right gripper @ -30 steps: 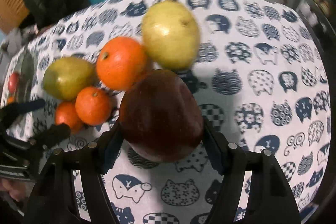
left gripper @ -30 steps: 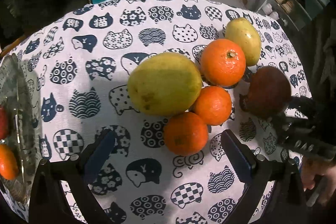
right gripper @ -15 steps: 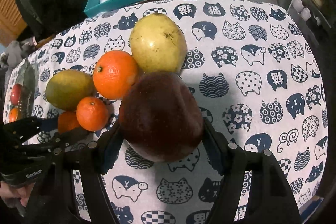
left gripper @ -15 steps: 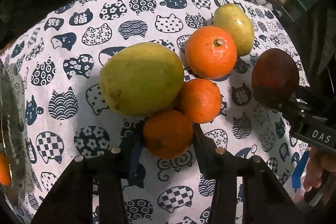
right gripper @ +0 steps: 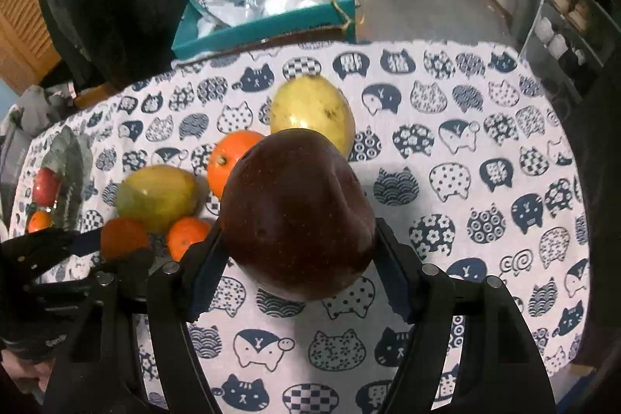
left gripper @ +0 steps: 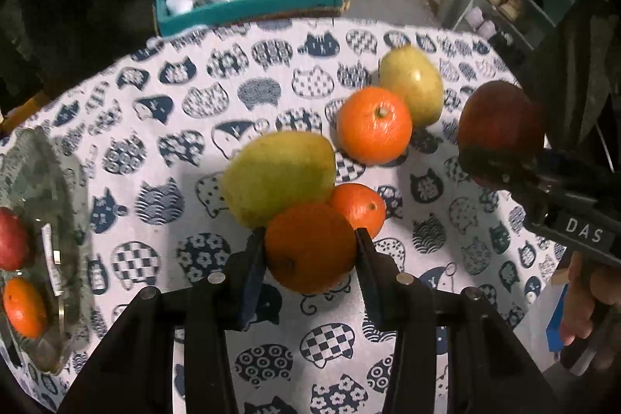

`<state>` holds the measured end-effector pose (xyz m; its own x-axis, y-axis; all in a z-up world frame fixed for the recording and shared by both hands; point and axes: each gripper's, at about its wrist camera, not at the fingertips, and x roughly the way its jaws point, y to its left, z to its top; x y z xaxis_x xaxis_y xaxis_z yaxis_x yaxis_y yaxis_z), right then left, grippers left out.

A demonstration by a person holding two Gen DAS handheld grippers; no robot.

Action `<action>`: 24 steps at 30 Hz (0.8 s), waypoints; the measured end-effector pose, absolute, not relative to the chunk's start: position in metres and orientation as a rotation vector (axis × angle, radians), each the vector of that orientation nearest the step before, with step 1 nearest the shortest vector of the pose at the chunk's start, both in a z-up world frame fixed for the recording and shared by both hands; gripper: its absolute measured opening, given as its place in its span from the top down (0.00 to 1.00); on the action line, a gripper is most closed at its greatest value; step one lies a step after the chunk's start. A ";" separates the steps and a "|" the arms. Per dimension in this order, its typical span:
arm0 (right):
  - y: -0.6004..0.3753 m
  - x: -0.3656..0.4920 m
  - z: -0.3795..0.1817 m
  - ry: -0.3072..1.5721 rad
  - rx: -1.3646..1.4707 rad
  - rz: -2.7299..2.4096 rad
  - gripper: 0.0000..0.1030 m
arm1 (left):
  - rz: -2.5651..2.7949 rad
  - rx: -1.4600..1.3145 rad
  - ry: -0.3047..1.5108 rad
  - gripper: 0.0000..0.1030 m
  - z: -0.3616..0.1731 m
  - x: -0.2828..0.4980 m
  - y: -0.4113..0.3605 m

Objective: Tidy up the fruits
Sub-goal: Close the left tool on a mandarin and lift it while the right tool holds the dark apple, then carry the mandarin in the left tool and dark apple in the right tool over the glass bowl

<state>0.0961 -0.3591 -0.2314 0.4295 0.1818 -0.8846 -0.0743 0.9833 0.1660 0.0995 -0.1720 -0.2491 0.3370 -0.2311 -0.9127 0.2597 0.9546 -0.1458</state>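
The left hand-held gripper [left gripper: 310,251] has its two pads clamped on opposite sides of a small round orange mandarin [left gripper: 310,247], gripping across the widest part so the smooth fruit cannot roll out; it appears just clear of the cat-patterned cloth covering the bench [left gripper: 174,127]. The right hand-held gripper [right gripper: 299,258] is likewise closed around a large dark red apple [right gripper: 297,212], held about half open because the fruit is broad, and carried above the cloth. Left behind in a loose cluster on the bench are a yellow-green mango [left gripper: 279,177], a second small mandarin [left gripper: 359,206] touching it, a larger orange [left gripper: 374,125] and a pale yellow-green pear-like fruit [left gripper: 411,90] just beyond. At the left edge sits a clear glass dish [left gripper: 46,181] already holding a red fruit [left gripper: 11,243] and an orange one [left gripper: 23,307], which looks like the collection point. Judging from that, both held fruits are probably headed there; the dish's raised rim will call for a careful lowering.
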 end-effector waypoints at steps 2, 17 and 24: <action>-0.357 0.094 -0.223 1.099 0.110 0.164 0.31 | -0.319 0.019 1.156 0.57 -0.237 0.097 -0.167; -0.338 0.071 -0.142 0.918 0.078 0.197 0.31 | -0.297 -0.030 0.969 0.57 -0.155 0.079 -0.136; -0.332 0.061 -0.113 0.854 0.078 0.214 0.31 | -0.285 -0.033 0.884 0.57 -0.122 0.064 -0.122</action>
<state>0.0608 -0.3316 -0.1132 0.6369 0.2186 -0.7393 -0.1563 0.9757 0.1538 0.0638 -0.1223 -0.1219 0.5985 -0.2593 -0.7580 0.2320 0.9617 -0.1458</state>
